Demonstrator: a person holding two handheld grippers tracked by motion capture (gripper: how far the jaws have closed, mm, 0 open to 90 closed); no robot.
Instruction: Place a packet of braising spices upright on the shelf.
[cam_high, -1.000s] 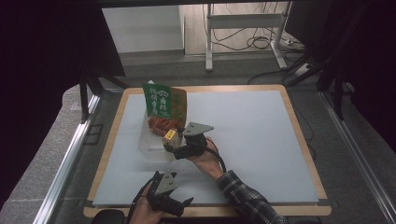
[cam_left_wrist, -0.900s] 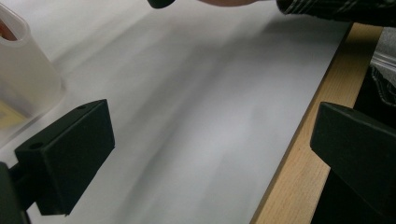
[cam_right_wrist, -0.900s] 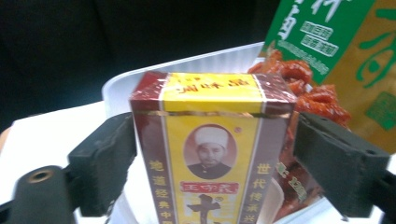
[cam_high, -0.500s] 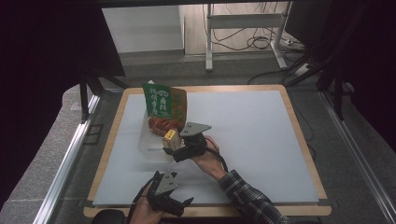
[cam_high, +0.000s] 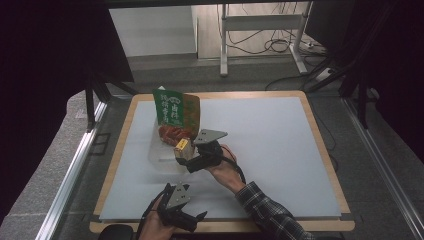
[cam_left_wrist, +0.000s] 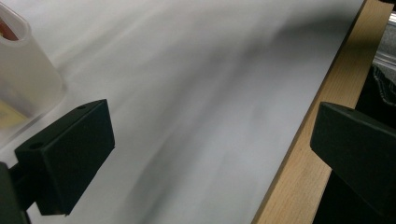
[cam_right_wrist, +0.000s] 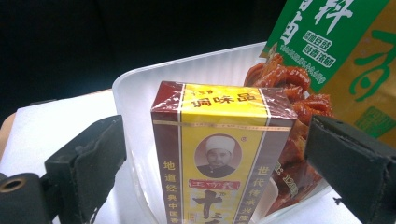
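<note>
The seasoning box (cam_right_wrist: 219, 156), maroon and yellow with a small portrait on its front, stands upright inside the clear plastic tray (cam_right_wrist: 140, 84), which sits on the white mat toward the left edge of the table (cam_high: 320, 135), about midway between its near and far edges. Behind the box in the same tray leans a green and orange snack bag (cam_right_wrist: 345, 51) showing reddish food. The right gripper (cam_right_wrist: 212, 186) is at the tray's near side with the box between its jaws; the jaws have just been opening and now stand apart, with a visible gap on each side of the box, so neither pad presses on it. In the high view the right gripper (cam_high: 192, 159) is just beside the box (cam_high: 182, 147). The left gripper (cam_left_wrist: 212, 158) hangs over the near left part of the table, by the wooden front edge, its jaws wide apart with nothing but bare mat between them.
</note>
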